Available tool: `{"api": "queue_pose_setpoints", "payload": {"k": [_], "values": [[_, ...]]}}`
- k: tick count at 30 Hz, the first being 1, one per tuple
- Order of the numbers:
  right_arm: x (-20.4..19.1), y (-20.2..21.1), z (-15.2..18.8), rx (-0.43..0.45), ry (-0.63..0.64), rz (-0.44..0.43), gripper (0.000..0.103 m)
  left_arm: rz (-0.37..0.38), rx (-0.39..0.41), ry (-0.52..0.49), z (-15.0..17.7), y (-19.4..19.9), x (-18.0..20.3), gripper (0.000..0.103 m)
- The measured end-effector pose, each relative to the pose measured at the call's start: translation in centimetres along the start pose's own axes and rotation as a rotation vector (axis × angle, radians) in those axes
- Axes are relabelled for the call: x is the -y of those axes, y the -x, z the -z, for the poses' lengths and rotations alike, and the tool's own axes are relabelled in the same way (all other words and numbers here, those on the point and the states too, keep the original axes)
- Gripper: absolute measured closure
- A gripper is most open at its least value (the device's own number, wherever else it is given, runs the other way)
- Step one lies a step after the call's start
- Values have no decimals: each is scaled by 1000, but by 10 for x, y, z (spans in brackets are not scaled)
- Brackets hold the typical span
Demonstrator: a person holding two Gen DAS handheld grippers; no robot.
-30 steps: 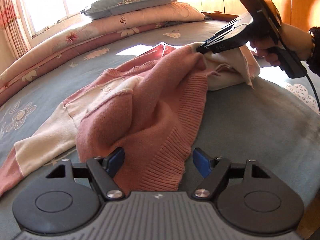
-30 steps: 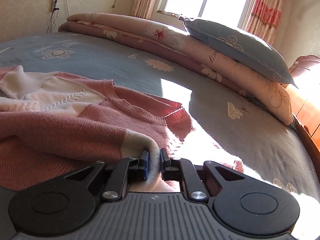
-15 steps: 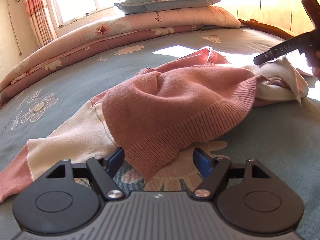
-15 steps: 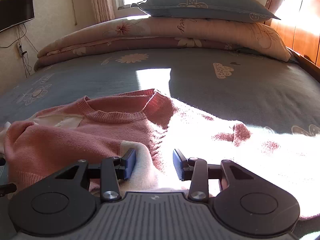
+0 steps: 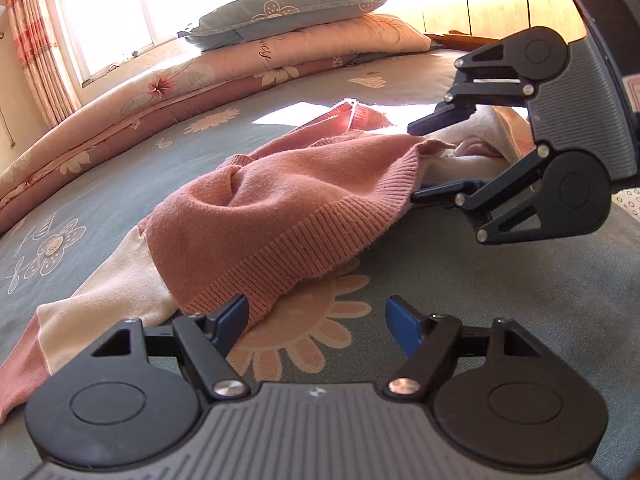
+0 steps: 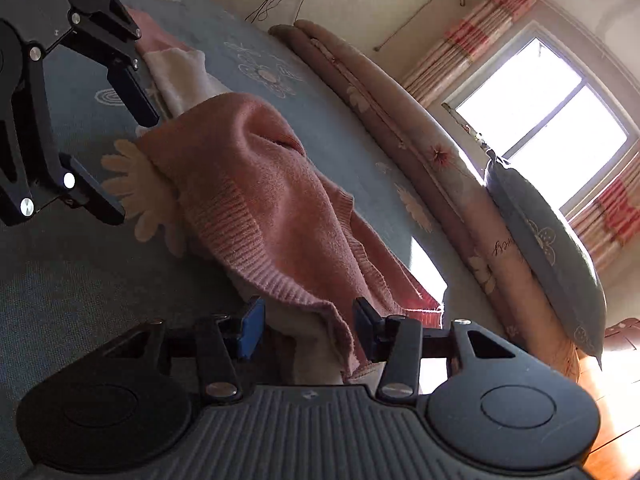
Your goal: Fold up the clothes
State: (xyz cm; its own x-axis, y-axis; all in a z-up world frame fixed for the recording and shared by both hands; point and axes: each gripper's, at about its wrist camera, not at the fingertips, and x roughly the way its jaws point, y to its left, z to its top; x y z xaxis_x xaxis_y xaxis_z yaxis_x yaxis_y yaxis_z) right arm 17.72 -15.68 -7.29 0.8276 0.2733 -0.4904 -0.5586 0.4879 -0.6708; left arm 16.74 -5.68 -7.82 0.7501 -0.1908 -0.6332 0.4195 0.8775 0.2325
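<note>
The pink sweater (image 5: 288,208) lies crumpled at frame center on the blue floral bedspread (image 5: 500,300). The left gripper (image 5: 316,318), bottom center, has its jaws wide apart and grips nothing; the ribbed hem lies just beside its left pad. The right gripper (image 6: 308,326) is opening, with sweater fabric loose between its pads.

One pink-and-cream knitted sweater (image 5: 280,216) lies on one grey-blue flower-printed bedsheet (image 5: 500,292). Beyond the sweater: one grey-blue floral pillow (image 5: 288,12) atop one folded pink floral quilt (image 5: 168,92). Two black two-finger grippers flank the sweater.
</note>
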Motion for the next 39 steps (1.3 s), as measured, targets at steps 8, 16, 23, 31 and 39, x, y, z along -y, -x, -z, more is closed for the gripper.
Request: {"api": "queue_pose_setpoints", "payload": {"k": [8,16,23,31,39], "values": [[60,-17,-28,32,-237,-33,51,154,72,-71,-16,-24,15,27],[88,-11,-1,30,-414,-75,59,88,129,-115,-37,-42,7,27],[54,14,11,31,-241,-272,68,110,138,84,-51,-40,-37,27],[13,-1,-9,36,27,-201,70,87,142,83,-58,-46,-43,27],[3,-25,-15,-24,220,-130,101,64,156,36,-48,-35,-42,27]]}}
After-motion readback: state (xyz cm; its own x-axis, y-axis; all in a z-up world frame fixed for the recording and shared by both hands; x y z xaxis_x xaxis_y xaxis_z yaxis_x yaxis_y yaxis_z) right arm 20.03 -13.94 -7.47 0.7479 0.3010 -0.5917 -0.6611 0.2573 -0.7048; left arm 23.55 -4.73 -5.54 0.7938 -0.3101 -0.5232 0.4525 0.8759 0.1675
